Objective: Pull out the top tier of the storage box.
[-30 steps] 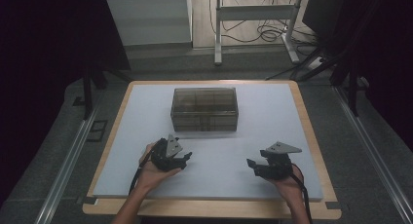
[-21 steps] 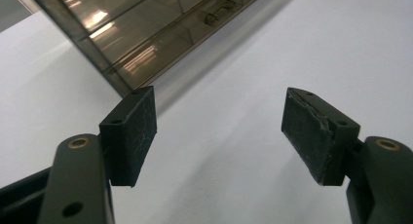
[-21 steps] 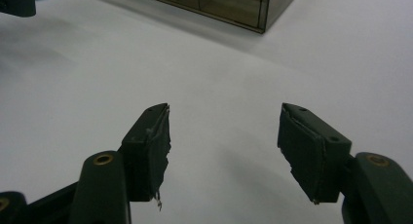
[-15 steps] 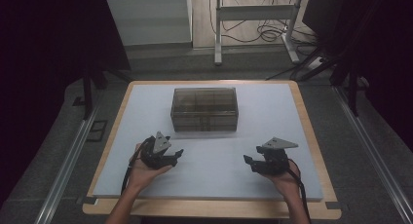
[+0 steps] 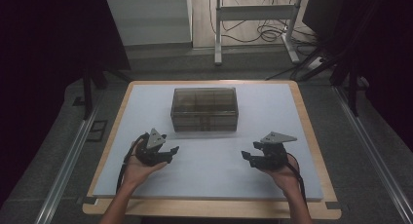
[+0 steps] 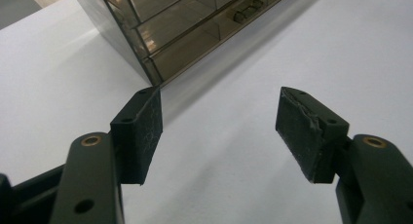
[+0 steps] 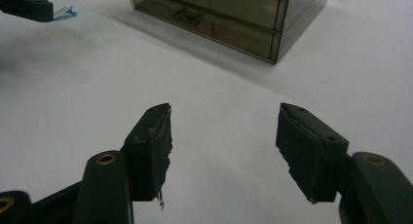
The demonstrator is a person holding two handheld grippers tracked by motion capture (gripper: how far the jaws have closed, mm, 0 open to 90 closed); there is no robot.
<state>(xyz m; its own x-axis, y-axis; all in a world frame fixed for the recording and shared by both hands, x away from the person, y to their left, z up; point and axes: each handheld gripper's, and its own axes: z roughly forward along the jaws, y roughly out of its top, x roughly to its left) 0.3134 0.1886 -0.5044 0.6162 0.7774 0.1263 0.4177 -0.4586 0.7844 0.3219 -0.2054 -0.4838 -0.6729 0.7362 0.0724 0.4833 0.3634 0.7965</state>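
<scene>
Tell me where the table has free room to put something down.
Free: the white mat between the left gripper and right gripper, in front of the drawer box; also both sides of the box. Nowhere looks crowded.

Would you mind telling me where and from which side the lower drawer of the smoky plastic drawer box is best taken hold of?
I would grip the small handle at the middle of the lower drawer front, coming from the person's side of the drawer box. The handles face that way and stick out from an otherwise flat, smooth front, so probably nothing else offers a hold. The right gripper is open and empty, like the left gripper.
</scene>
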